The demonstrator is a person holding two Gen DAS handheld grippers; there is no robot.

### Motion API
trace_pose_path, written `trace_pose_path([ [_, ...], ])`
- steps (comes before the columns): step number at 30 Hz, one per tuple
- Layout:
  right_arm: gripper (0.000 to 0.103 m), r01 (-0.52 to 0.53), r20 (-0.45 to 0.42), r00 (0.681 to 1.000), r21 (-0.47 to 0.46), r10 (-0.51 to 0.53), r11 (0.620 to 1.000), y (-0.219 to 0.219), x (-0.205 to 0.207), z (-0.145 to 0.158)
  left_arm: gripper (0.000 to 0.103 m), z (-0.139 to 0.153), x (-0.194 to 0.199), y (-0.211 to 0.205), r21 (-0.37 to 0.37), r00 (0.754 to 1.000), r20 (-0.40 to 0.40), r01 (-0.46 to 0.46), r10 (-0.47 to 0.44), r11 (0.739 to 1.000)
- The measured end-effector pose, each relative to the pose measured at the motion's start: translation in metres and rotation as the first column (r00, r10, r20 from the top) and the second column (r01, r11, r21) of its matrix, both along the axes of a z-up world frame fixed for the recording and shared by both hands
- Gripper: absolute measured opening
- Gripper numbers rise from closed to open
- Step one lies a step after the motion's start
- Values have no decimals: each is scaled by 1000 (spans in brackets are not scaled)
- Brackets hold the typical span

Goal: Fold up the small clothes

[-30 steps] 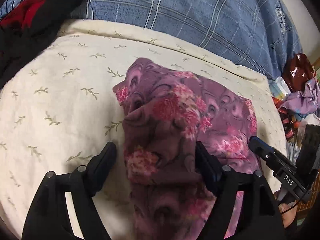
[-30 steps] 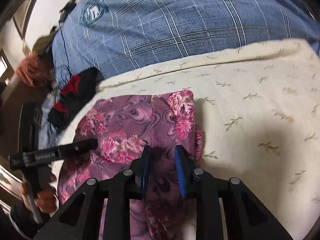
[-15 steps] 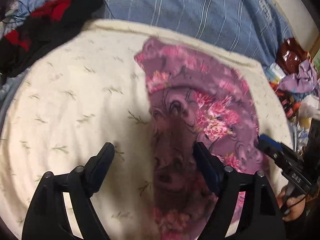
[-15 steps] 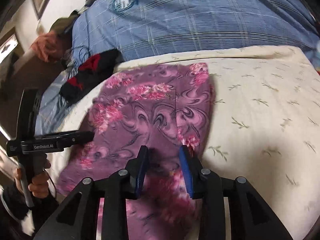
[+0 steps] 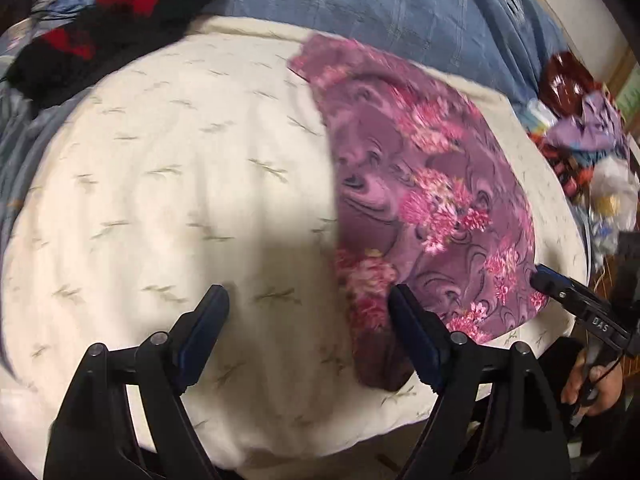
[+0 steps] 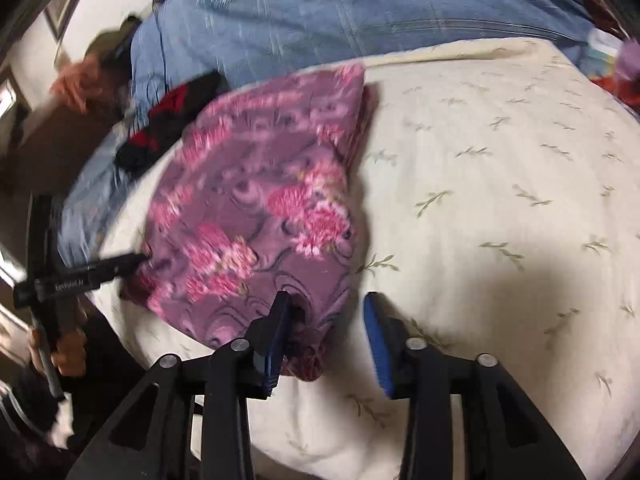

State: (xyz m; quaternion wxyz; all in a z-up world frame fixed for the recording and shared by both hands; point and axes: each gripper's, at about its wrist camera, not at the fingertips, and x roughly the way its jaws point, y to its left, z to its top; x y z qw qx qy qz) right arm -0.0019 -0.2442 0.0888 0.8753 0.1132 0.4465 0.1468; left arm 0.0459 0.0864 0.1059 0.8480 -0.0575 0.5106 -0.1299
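While the purple pink-flowered fabric garment (image 5: 432, 200) lies flat, both grippers' jaws gape at its near edge, the left gripper (image 5: 308, 332) unmoving and the right gripper (image 6: 326, 340) just widening, neither pinching it.

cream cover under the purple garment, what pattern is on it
Small olive-green leafy sprigs on the cream cover, clearest in the right wrist view.

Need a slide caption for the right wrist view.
Right gripper open beside folded purple floral garment on cream leaf-print pillow.

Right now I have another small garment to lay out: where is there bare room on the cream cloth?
Bare cream cloth lies beside the purple floral garment, away from the black-and-red clothing. The blue plaid bedding borders its far edge.
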Motion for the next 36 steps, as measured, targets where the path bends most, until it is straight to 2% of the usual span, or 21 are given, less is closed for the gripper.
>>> trace_pose_path([
  [3, 42, 40, 34, 999, 37, -41, 999, -10, -11, 15, 83, 16, -19, 13, -18, 998, 39, -39, 40, 999],
  [4, 45, 58, 47, 997, 49, -60, 997, -12, -16, 20, 83, 20, -23, 15, -26, 998, 45, -48, 50, 998],
  [5, 54, 79, 56, 995, 51, -82, 996, -13, -22, 25, 83, 22, -27, 14, -32, 997, 52, -51, 53, 998],
  [7, 66, 122, 78, 989, 14, -123, 992, -9, -30, 30, 83, 27, -39, 4, -7, 995, 82, -48, 48, 999],
  [12, 81, 166, 88, 984, -178, -153, 970, 21, -47, 33, 85, 27, -64, -37, 126, 989, 149, -25, 6, 992],
  [16, 102, 231, 117, 973, -365, -201, 902, 40, -66, 42, 85, 25, -81, -44, 182, 980, 199, -49, 12, 982],
  [18, 102, 215, 152, 974, -413, -166, 885, 49, -79, 49, 85, 25, -88, -45, 197, 977, 215, -57, 14, 979],
  [23, 102, 192, 216, 970, -391, -113, 900, 56, -102, 65, 85, 27, -104, -50, 243, 969, 245, -63, 2, 968],
  [26, 102, 196, 230, 966, -359, -117, 913, 56, -107, 71, 85, 29, -113, -51, 234, 967, 256, -65, 3, 970],
  [36, 102, 262, 265, 949, -354, -172, 898, 46, -128, 80, 85, 32, -136, -63, 215, 964, 264, -20, -39, 976],
])
